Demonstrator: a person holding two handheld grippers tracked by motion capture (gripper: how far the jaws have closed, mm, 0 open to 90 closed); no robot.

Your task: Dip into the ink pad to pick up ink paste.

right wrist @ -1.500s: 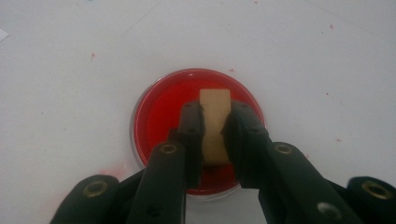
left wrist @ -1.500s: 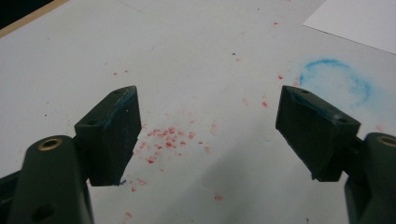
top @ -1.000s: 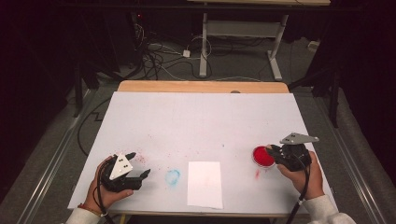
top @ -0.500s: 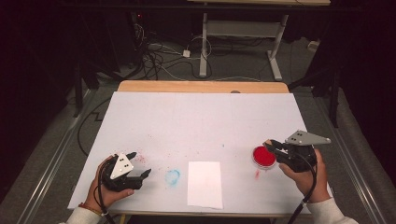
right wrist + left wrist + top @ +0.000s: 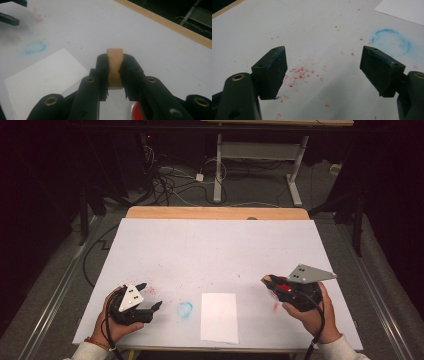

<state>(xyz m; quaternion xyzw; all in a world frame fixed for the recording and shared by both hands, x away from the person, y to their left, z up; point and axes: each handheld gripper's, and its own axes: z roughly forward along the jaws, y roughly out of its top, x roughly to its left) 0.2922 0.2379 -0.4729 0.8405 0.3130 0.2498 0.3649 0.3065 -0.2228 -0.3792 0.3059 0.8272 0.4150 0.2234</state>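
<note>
White tabletop, high view: a matte sheet is covering the table (image 5: 215, 245), leaving a wooden strip showing along the far edge; dark floor, cables and a desk frame are lying beyond.
Left gripper (image 5: 150, 296), high view: it is resting at the near left corner, jaws standing apart over bare surface.
Right gripper (image 5: 267, 281), high view: it is hovering near the right edge; the held piece is hard to make out, showing as a red patch at the jaws.
Paper (image 5: 219, 317), high view: a white rectangle is lying between the grippers, just beside a blue chalky ring (image 5: 184, 309).
Left gripper view: black blocky pads (image 5: 271, 71) are gaping wide, nothing between them; red crumbs (image 5: 299, 73) are speckling the surface.
Right gripper view: ribbed jaws are clamping a tan wooden block (image 5: 114, 66), lifted above the table; its lower part is being hidden, and a blurred red shape (image 5: 135, 112) is being cut off at the bottom edge.
</note>
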